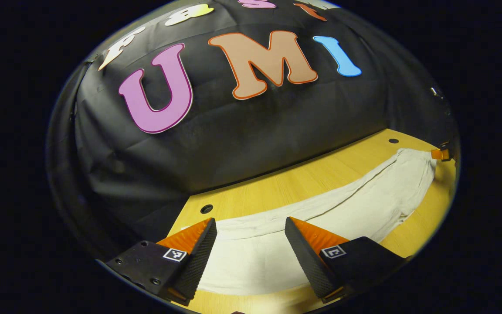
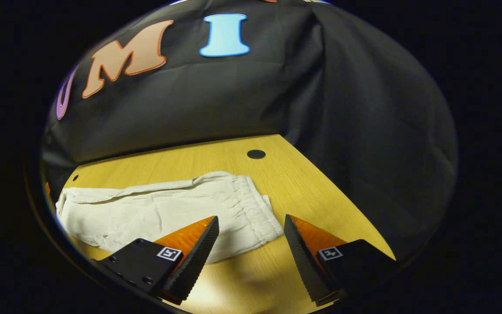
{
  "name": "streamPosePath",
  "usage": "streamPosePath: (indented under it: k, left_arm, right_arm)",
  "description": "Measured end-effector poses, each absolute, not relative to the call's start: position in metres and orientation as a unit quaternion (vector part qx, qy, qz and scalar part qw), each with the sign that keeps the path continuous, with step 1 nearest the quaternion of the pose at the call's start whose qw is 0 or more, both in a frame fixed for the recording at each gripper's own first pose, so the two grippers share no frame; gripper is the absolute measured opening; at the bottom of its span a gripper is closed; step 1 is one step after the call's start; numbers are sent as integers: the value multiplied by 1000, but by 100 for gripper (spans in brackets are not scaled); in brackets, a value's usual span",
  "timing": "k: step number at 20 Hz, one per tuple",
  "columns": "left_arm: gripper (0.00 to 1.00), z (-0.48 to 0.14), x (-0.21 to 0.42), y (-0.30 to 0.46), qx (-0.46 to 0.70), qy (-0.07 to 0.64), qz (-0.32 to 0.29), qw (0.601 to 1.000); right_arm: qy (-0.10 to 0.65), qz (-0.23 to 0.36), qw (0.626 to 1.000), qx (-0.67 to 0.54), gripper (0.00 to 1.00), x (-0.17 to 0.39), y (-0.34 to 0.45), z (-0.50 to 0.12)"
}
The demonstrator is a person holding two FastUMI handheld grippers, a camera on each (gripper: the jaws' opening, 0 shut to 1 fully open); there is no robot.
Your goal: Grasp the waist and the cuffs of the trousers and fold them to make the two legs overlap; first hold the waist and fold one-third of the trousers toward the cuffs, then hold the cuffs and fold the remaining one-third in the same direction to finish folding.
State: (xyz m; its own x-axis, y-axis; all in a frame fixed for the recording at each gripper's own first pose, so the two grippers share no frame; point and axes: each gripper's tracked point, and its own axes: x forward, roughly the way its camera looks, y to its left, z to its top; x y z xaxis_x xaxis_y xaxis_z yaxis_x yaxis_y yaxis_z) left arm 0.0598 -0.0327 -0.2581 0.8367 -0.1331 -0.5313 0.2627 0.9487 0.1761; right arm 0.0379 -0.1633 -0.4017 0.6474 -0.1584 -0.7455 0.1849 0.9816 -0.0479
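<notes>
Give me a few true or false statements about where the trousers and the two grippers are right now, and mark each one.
1. The trousers lie stretched out on the wooden table. True.
2. The right gripper is shut on the waist. False: its fingers are spread open in front of the waistband, pinching nothing.
3. The left gripper is open with cloth between its fingers. True.
4. The trousers are already folded into thirds. False: they lie at full length.
5. The table has round holes. True.

Dim booth, light from above on the table [image 2: 303, 183]. Soft shadow at lower centre of right gripper view. Heavy fisheye bending at edges; focus sharp.
</notes>
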Motion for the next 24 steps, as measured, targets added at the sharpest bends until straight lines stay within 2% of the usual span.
streamPosePath:
  k: [6,7,9,10,15,17,20,21,22,23,24]
  left_arm:
    - [96,-258,38,-35,121,279,-90,948]
    - [96,-258,35,-34,122,280,-88,948]
    - [96,-257,30,-32,123,281,-83,948]
    - [96,-256,28,-32,121,282,-80,948]
    - [96,-257,17,-25,117,288,-66,948]
    - [96,-258,15,-22,119,290,-62,948]
    - [96,-256,11,-20,117,290,-55,948]
    - [96,-255,9,-19,115,290,-52,949]
    - [96,-254,7,-19,114,291,-50,949]
    - [96,-252,5,-19,114,290,-48,949]
    - [96,-249,2,-19,114,289,-45,949]
  right_arm:
    - [448,-135,874,133,96,29,-172,-431]
    - [452,-140,868,153,92,29,-170,-435]
    - [458,-148,855,191,92,33,-166,-440]
    - [461,-152,849,207,96,35,-165,-443]
    - [459,-184,830,257,96,43,-166,-453]
    - [469,-195,820,263,83,40,-171,-460]
    - [475,-189,811,284,33,40,-168,-461]
    - [474,-183,814,281,23,42,-170,-460]
    - [474,-177,818,275,25,41,-171,-459]
    - [470,-176,822,269,19,43,-174,-454]
    - [467,-174,824,269,18,43,-175,-450]
